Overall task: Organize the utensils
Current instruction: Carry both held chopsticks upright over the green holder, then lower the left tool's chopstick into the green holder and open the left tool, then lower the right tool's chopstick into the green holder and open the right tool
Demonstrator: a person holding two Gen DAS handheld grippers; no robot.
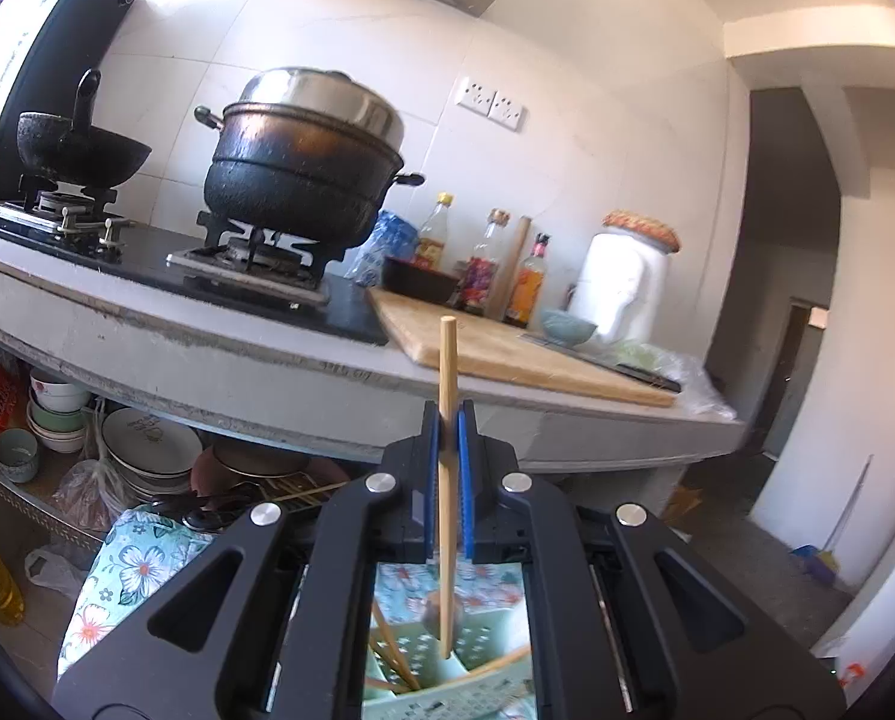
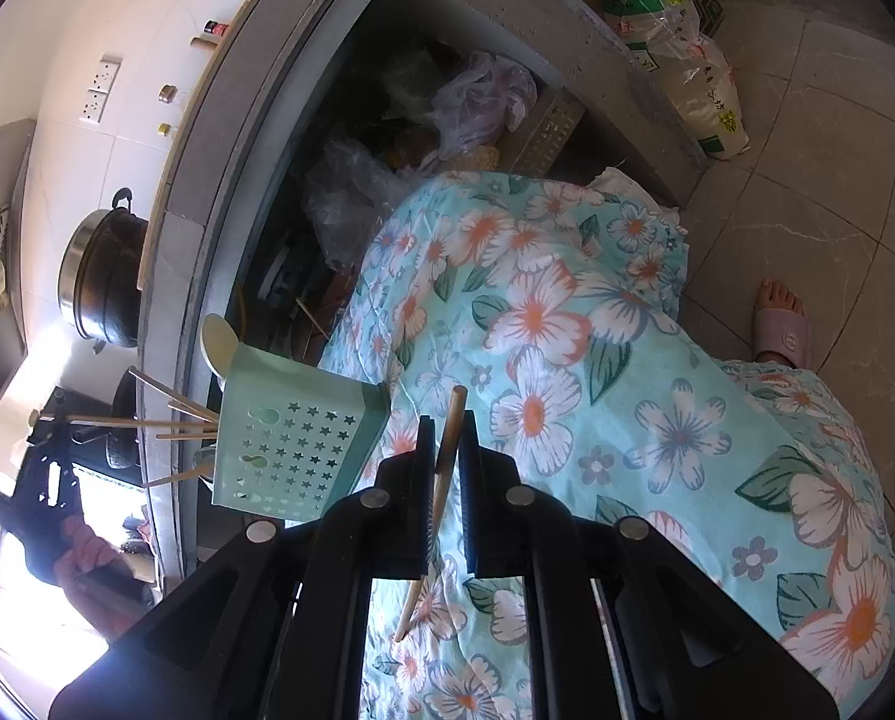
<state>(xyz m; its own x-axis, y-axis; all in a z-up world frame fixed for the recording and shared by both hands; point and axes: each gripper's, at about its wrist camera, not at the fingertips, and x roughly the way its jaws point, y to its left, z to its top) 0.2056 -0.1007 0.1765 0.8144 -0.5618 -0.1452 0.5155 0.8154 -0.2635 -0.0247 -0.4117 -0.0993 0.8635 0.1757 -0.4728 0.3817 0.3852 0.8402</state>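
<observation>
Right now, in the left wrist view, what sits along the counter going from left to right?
Black wok → big steamer pot → blue bag → yellow-capped bottle → cork-topped bottle → red-capped bottle → small bowl → white jar.

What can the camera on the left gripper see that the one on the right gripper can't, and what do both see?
Only the left wrist view shows the wok, the cutting board, the sauce bottles and the stacked bowls under the counter.

Only the right wrist view shows the person's foot in a slipper, the rice bag on the floor and the other gripper, the left gripper, off at the left.

Both show the black steamer pot, the green utensil holder, the floral cloth, and a gripper shut on a chopstick.
</observation>
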